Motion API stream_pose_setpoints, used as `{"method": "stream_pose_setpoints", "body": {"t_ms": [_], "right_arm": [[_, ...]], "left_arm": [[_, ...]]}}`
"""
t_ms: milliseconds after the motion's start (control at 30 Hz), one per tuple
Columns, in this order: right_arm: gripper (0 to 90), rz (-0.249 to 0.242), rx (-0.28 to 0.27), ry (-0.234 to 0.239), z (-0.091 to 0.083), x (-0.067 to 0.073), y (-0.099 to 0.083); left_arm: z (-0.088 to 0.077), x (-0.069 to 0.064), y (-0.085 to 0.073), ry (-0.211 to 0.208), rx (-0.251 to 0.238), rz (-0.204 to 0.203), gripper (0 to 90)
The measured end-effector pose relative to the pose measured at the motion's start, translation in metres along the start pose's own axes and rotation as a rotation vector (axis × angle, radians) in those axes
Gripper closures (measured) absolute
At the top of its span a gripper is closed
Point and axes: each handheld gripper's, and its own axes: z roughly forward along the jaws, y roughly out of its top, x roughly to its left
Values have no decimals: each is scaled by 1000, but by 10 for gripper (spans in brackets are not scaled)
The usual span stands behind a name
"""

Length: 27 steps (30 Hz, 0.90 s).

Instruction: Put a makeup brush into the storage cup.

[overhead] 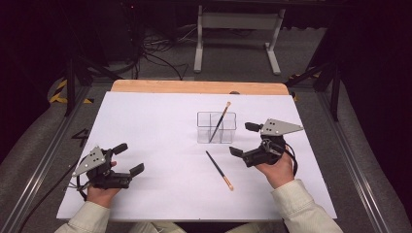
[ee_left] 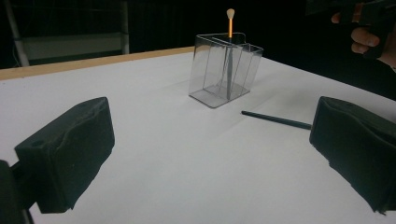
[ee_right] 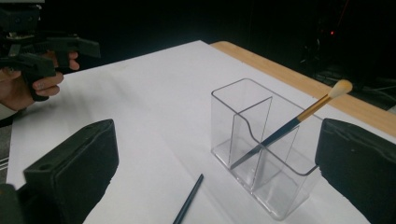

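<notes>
High view: the right gripper (overhead: pixel 240 139) is seen with its jaws spread wide and nothing between them, just right of the clear divided organizer (overhead: pixel 216 127). One makeup brush (overhead: pixel 220 121) is leant in the organizer's compartment, tip up. A second makeup brush (overhead: pixel 219 170) is laid flat on the white table (overhead: pixel 145 126), just left of and below that gripper. The left gripper (overhead: pixel 128 158) is held open and empty, well apart to the left.
</notes>
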Motion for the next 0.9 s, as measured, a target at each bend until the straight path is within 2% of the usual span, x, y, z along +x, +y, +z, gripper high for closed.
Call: {"method": "stream_pose_setpoints", "body": {"t_ms": [300,600,700,900], "right_arm": [[0,-17,98,2,5,5,1],[3,-38,212,-18,9,10,4],[4,-44,233,-24,10,11,5],[22,-101,300,-52,14,19,12]], "left_arm": [[0,-1,0,-3,10,10,6],[-1,-1,0,-3,9,12,5],[-1,-1,0,-2,10,10,5],[-1,-1,-1,-1,13,8,3]]}}
